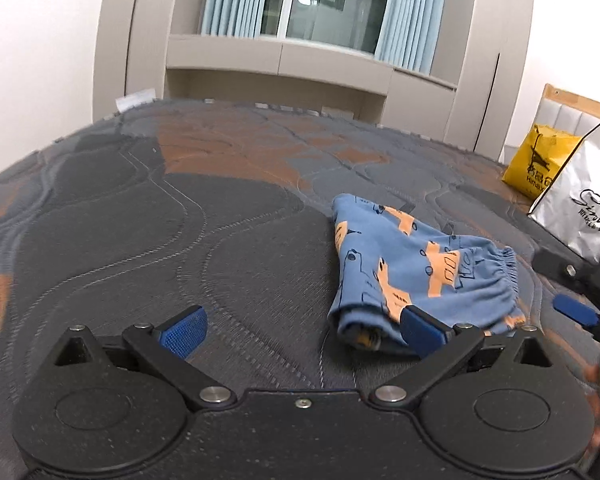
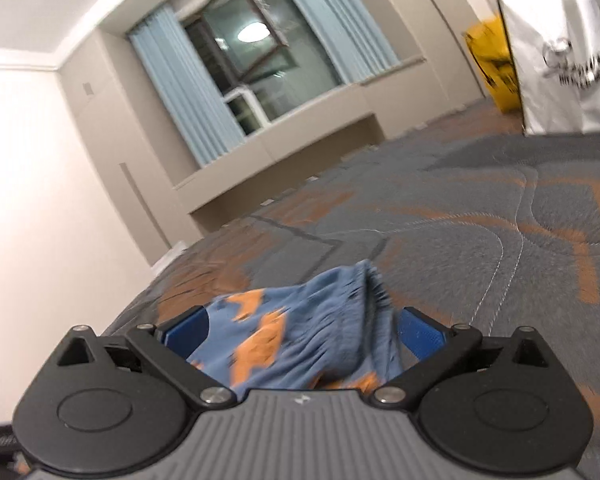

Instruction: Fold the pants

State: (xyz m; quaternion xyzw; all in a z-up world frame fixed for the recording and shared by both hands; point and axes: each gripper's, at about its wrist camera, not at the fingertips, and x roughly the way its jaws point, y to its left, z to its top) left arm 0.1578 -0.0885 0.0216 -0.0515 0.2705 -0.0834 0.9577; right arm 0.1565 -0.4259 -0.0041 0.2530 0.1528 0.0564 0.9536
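The left gripper [image 1: 300, 330] fills the bottom of the left wrist view with its jaws spread wide and nothing between the blue pads [image 1: 182, 330]; only bare quilted mattress [image 1: 140, 216] lies in the gap. Its right-hand pad sits over the near corner of the folded blue pants [image 1: 412, 272], which lie right of centre on the mattress, printed with orange vehicles, the gathered waistband turned toward the right edge of the frame. At that far right edge the right gripper [image 1: 580, 296] shows in part, one blue pad close to the waistband. In the right wrist view the right gripper [image 2: 302, 334] also stands wide open; the pants [image 2: 300, 328] lie bunched between its fingers at lower centre, loose, the pads not pressing on the cloth. Beyond, a white shopping bag [image 1: 584, 208] and a yellow bag [image 1: 540, 160] stand at the right side of the mattress, with a curtained window [image 1: 320, 4] at top centre.
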